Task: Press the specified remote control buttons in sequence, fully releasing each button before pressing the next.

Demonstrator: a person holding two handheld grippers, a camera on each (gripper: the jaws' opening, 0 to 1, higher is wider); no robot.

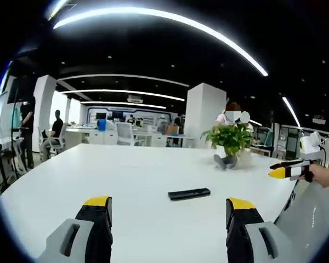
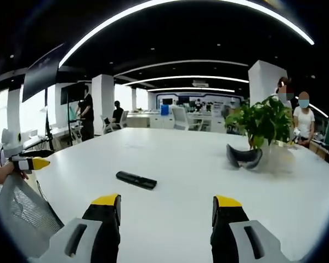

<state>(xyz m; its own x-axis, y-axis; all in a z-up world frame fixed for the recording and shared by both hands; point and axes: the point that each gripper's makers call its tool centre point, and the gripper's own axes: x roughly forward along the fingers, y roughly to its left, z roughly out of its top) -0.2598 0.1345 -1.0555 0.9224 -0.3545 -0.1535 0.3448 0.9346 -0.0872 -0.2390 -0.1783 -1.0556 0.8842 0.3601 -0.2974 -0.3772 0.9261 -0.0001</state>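
In the left gripper view, the left hand-held gripper (image 1: 169, 211) is held above the white table (image 1: 120, 170) with its yellow-tipped jaws spread wide apart and nothing between them. The black remote control (image 1: 189, 193) is seen lying flat on the table, ahead of the jaws and apart from them. Farther back, a potted plant (image 1: 230, 139) is set on the table.

In the right gripper view, the right hand-held gripper (image 2: 168, 211) is likewise held open and empty. The remote control (image 2: 136, 179) is found ahead and left of the jaws, untouched.
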